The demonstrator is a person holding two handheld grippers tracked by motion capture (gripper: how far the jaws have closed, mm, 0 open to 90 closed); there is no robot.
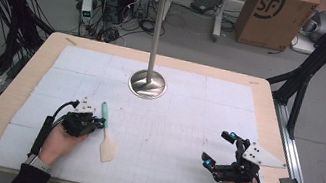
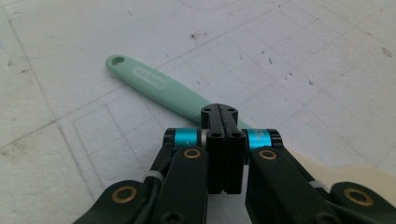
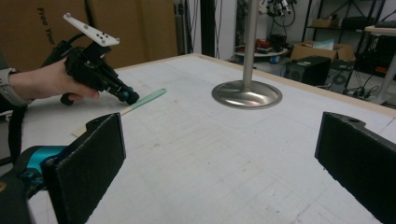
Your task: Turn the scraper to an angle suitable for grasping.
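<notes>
- Spatula with a mint-green plastic handle and pale cream blade (image 1: 106, 135) lies flat on the white gridded mat (image 1: 173, 139), toward the near left.
- Long axis runs near-to-far; the blade is nearer the person, the handle end farther away.
- Left gripper (image 1: 95, 121) sits just left of the handle, jaws clenched together with nothing between them, tips right at the handle.
- Right gripper (image 1: 216, 149) stands well apart, jaws spread wide and empty; the left is plainly nearer.
</notes>
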